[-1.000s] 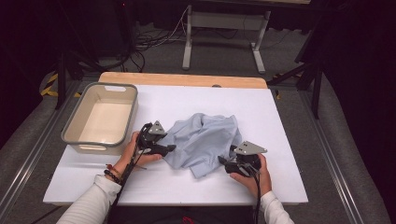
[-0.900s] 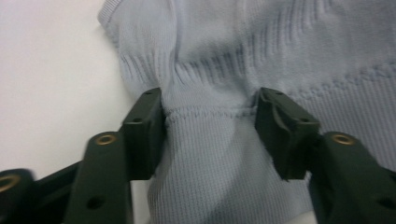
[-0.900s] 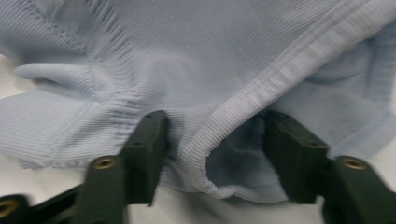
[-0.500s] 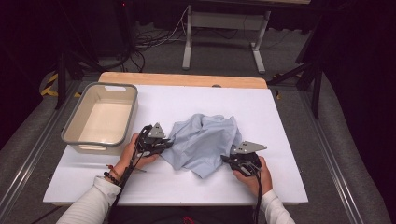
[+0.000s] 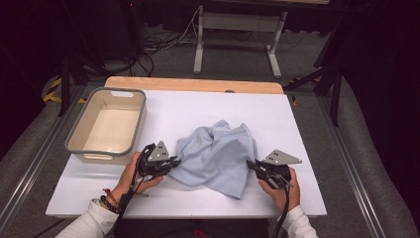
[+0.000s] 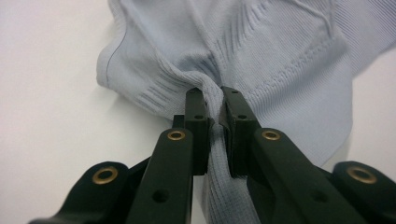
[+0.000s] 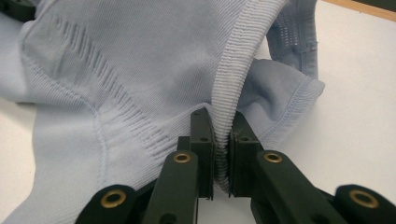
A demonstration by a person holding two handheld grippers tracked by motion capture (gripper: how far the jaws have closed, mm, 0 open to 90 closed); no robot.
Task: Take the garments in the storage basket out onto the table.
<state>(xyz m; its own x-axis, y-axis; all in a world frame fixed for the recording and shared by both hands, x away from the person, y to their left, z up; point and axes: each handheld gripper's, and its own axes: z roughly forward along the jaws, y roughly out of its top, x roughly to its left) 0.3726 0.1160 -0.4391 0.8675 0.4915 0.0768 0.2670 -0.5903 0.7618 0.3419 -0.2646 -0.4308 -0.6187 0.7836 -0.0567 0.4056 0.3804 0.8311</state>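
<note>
- The white tabletop [image 5: 297,114] is seen from above, with a wooden strip along its far edge.
- A beige bin [image 5: 79,134] is set on its left part, well apart from the hands.
- A pale blue garment [image 5: 218,153] is bunched near the middle, towards the near edge, between the two hands.
- The garment's left edge is pinched by the left hand-held gripper [image 6: 214,100], whose jaws have just been closing; a fold is pressed between them.
- A ribbed hem is clamped by the right hand-held gripper [image 7: 220,122], whose jaws have likewise just been closing.
</note>
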